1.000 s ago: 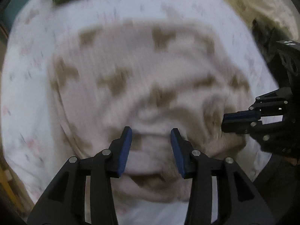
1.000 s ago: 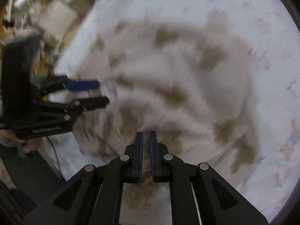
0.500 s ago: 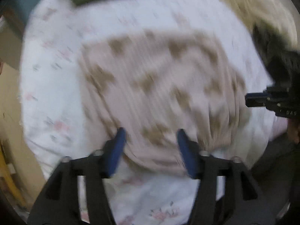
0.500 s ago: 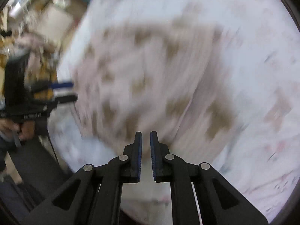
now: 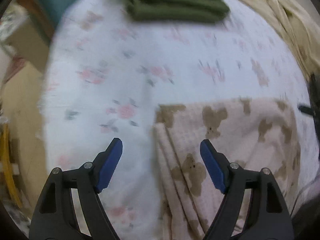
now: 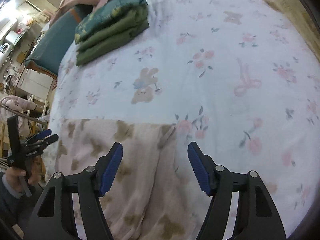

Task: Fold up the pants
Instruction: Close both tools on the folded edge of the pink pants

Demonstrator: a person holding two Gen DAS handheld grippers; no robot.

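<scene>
One pair of pink pants [image 6: 128, 160] lies low on the bed sheet [image 6: 220, 70], and one stack of folded clothes [image 6: 112, 32] sits upper left. Two claws, left gripper [image 5: 161, 160] and right gripper [image 6: 155, 164], are both spread apart and hold nothing. Only the right view shows the hand [image 6: 22, 176] on the left claw.

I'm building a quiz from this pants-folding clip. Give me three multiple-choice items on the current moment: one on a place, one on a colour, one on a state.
1. Where is the stack of folded clothes?
A. At the bed's far end
B. On the pants
C. On the floor

2. What colour are the gripper fingers?
A. Red
B. Blue
C. White

3. How is the right gripper?
A. Shut on the pants
B. Shut, empty
C. Open

Answers:
1 A: it lies beyond the pants, on the floral sheet.
2 B: the pads are blue.
3 C: the fingers stand apart, like the left gripper's.
</scene>
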